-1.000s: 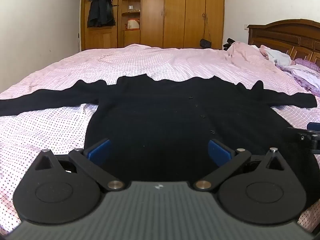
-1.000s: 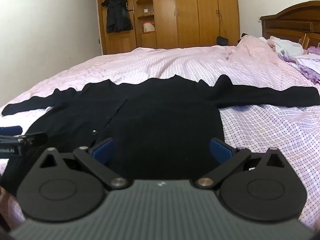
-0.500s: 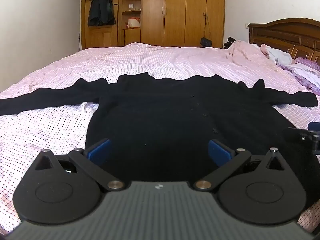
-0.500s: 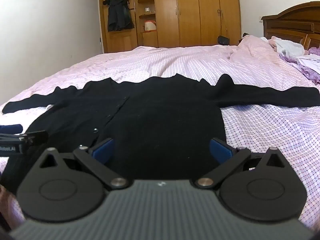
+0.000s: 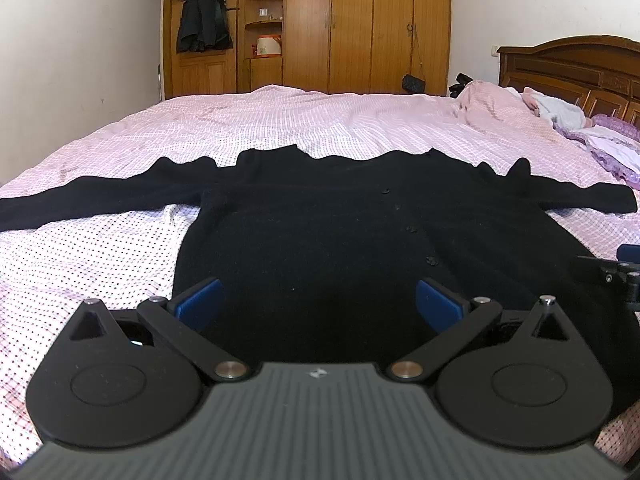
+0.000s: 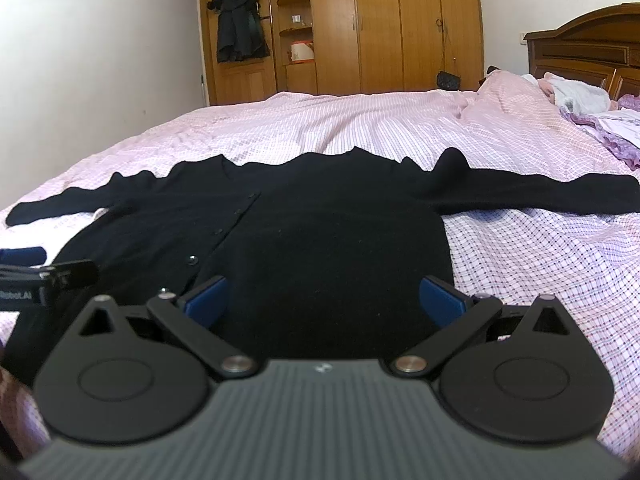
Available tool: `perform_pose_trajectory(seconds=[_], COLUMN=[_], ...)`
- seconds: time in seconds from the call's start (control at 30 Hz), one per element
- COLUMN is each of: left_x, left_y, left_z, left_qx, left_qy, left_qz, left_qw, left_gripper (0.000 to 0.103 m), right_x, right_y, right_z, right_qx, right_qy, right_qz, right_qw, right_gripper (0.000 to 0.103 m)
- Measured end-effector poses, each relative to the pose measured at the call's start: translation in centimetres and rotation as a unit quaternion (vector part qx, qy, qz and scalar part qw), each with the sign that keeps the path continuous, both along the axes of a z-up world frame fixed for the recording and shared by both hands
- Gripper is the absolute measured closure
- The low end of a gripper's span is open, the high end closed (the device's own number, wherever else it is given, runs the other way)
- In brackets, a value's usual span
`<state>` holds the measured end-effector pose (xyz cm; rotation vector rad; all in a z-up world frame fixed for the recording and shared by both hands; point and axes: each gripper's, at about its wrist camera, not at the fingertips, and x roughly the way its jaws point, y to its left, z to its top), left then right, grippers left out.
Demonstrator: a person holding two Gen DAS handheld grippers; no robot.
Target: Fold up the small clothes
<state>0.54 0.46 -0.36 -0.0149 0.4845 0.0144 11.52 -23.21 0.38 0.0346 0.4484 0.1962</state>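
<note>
Through my left wrist camera, my left claw (image 5: 318, 300) stood spread wide, its blue pads (image 5: 198, 300) well apart with nothing between them, low over the near hem of the black cardigan (image 5: 320, 232). The cardigan lay flat on the pink checked bedsheet (image 5: 280, 124), front up, buttons (image 5: 431, 260) running in a line toward the neckline, both sleeves stretched straight out to the sides. At the right edge I could see a bit of my other claw (image 5: 616, 268) beside the garment. Behind the bed stood a wooden wardrobe (image 5: 372, 28) with a dark coat (image 5: 204, 26) hanging at its left, and a carved headboard (image 5: 572, 68) to the right with crumpled laundry (image 5: 600, 140) before it.

Through my right wrist camera, my right claw (image 6: 324, 300) was likewise spread wide and held nothing, hovering at the hem of the black cardigan (image 6: 320, 232) on its right half. The button row (image 6: 218, 232) ran left of centre there, and the right sleeve (image 6: 540, 194) reached far across the bedsheet (image 6: 520, 264). My left claw (image 6: 48, 276) showed at the left edge, over the garment's lower corner; from that view I could not tell how its jaws stood.
</note>
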Motion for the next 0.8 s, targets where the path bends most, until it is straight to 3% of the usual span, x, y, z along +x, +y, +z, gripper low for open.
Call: perform_pose_trajectory(seconds=[0.8], left_x=[-0.67], left_y=[-0.01], left_z=[0.57], left_qx=[-0.002], left_qy=[-0.003], left_qz=[0.000], left_qw=[1.0000], left_gripper=[0.000], right_x=[0.12], right_y=[0.07], right_z=[-0.08], right_qx=[0.000], right_qy=[0.004], right_qz=[0.003], right_qw=[1.000], right_gripper=[0.000])
